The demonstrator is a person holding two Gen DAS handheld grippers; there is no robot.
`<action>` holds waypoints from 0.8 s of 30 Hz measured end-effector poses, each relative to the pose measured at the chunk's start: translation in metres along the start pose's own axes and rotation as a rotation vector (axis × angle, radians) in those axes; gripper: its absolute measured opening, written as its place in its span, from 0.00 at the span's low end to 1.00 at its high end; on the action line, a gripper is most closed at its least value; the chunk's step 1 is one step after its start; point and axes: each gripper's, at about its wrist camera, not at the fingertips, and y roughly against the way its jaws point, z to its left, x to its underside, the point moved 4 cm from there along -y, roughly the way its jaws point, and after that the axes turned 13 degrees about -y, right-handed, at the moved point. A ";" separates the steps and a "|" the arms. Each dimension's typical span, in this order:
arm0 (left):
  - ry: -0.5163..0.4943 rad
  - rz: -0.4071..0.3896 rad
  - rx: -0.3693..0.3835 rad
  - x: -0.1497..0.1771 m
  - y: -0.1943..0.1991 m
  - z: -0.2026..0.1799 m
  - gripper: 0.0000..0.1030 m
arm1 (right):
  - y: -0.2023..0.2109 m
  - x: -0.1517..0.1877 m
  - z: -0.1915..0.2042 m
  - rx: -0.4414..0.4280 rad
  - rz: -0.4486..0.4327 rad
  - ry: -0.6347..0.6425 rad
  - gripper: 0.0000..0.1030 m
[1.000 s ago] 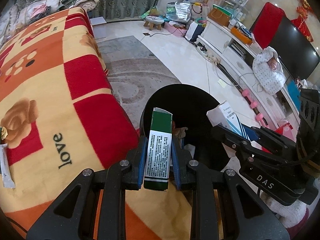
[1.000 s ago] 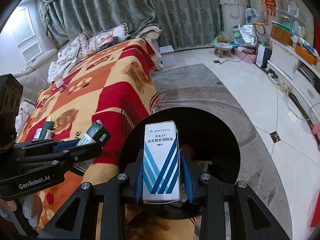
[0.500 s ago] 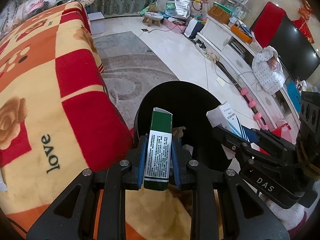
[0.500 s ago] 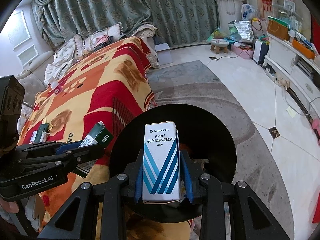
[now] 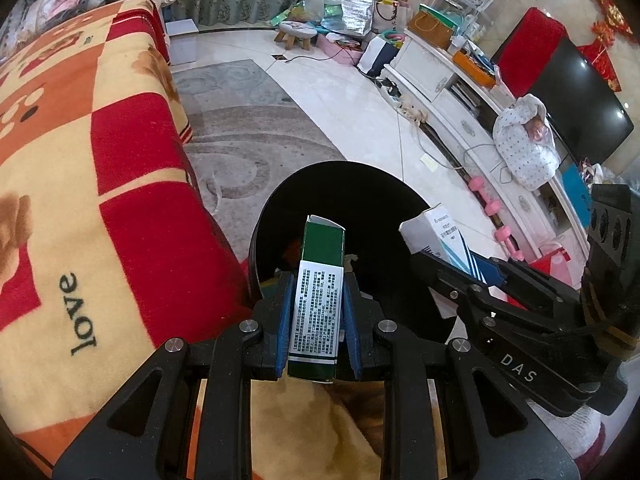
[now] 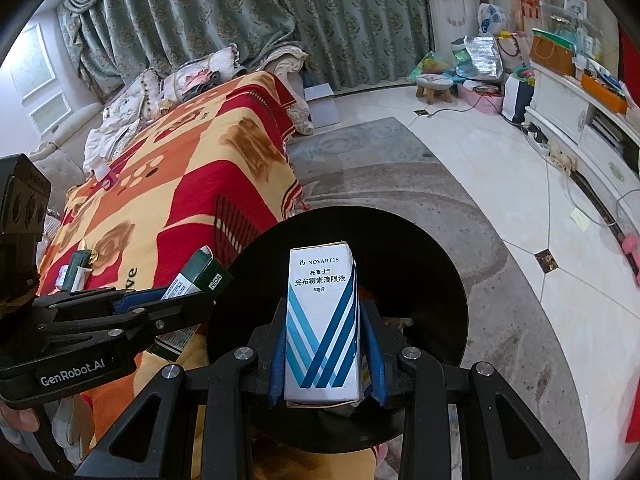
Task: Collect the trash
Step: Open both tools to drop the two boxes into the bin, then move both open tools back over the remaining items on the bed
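Blanket in red and orange squares is covering the couch beside everything, and a round black bin is sitting right against its edge, so both boxes are hanging over the opening, presumably for a drop. The left hand-held gripper is clenching a green medicine box upright over the bin's near rim. The right hand-held gripper is squeezing a white and blue eye-drop box above the middle. More small packets are lying on the blanket, so there's more to collect.
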 end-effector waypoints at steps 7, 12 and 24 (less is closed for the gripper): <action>0.021 0.008 0.016 0.000 -0.001 0.001 0.26 | -0.004 -0.001 -0.003 0.007 0.004 -0.021 0.38; 0.036 0.005 0.022 0.003 0.004 0.002 0.34 | -0.005 0.000 -0.003 0.013 0.011 -0.031 0.41; 0.048 -0.011 -0.081 0.023 0.030 0.026 0.34 | -0.009 0.011 0.018 0.001 0.038 0.006 0.41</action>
